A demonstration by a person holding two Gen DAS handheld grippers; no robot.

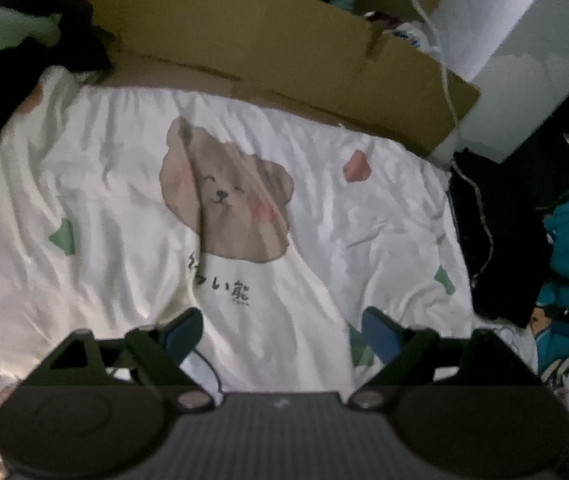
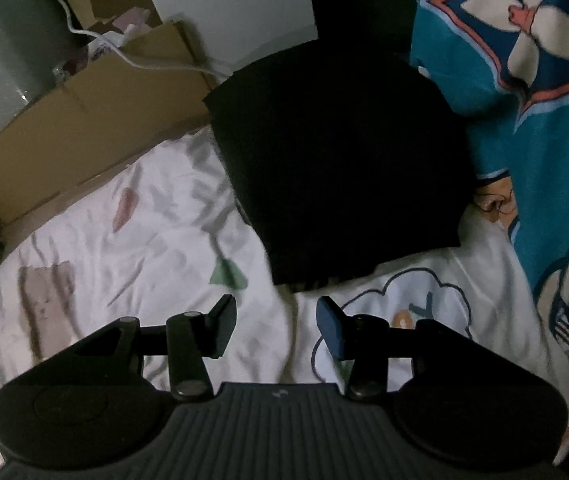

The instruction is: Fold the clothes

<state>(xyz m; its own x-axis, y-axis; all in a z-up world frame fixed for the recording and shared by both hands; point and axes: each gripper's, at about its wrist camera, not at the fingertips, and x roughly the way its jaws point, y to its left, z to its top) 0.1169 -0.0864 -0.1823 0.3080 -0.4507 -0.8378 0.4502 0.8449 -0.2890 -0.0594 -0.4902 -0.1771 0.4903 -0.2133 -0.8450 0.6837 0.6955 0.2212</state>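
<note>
A black garment (image 2: 336, 160), folded into a flat square, lies on the white bear-print bed cover (image 2: 144, 220) just beyond my right gripper (image 2: 276, 310). That gripper hovers above the cover, open, with nothing between its fingers. In the left wrist view the same black garment (image 1: 492, 240) sits at the right edge of the cover (image 1: 124, 184). My left gripper (image 1: 280, 322) hangs open over the cover below the printed bear (image 1: 228, 196), holding nothing. Both views are slightly blurred.
Flattened cardboard (image 1: 264, 40) lines the far edge of the bed, with a white cable (image 1: 440, 60) across it. A teal patterned blanket (image 2: 544, 140) is bunched to the right of the black garment. Dark and pale green clothes (image 1: 24, 32) are piled at the far left.
</note>
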